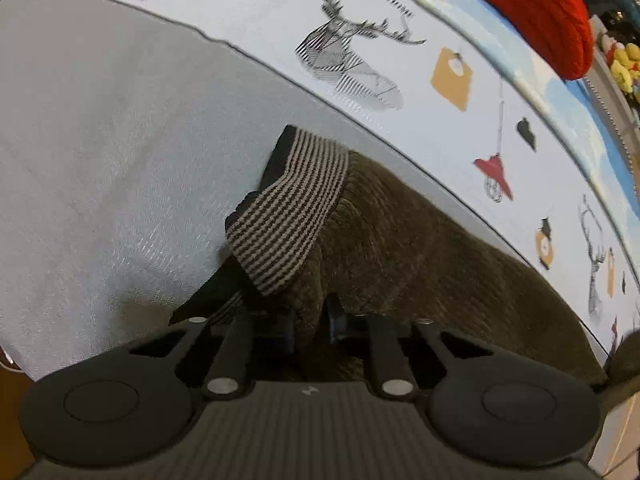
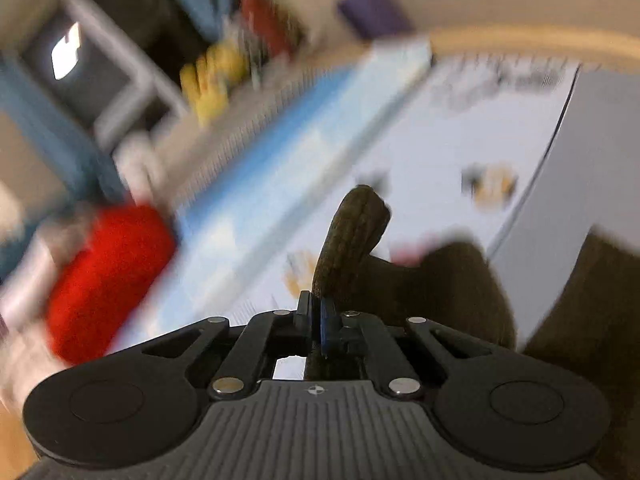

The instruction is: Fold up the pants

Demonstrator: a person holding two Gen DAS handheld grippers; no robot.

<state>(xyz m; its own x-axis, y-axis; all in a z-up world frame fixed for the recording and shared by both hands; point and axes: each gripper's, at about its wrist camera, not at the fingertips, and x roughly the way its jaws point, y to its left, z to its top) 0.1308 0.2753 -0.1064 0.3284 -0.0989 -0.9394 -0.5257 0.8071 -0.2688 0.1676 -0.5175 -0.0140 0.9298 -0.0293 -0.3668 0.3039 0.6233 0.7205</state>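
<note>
We hold the pants (image 1: 400, 240) clenched in the left gripper (image 1: 312, 328) and right gripper (image 2: 318, 320), their cuff (image 1: 288, 212) just ahead, ready to fold.

**Olive cord, beige stripes, a printed sheet**

The ribbed olive-brown corduroy pants (image 1: 420, 248) are one dull colour all over, with fine lengthwise ridges. Their knitted elastic waistband (image 1: 292, 208) is striped beige and black, with a plain black lining. They lie on a plain pale grey cloth (image 1: 100, 140) edged with a thin dark line. Beyond it lies a white bed sheet (image 1: 260, 20) printed with black line-drawn stags, mustard-yellow tags, red lamps and small black shapes, bordered in sky blue. A bright red knitted item (image 1: 532, 12) is at the far edge. The matte black plastic tongs (image 2: 316, 316) carry blue pads (image 2: 329, 328).
</note>
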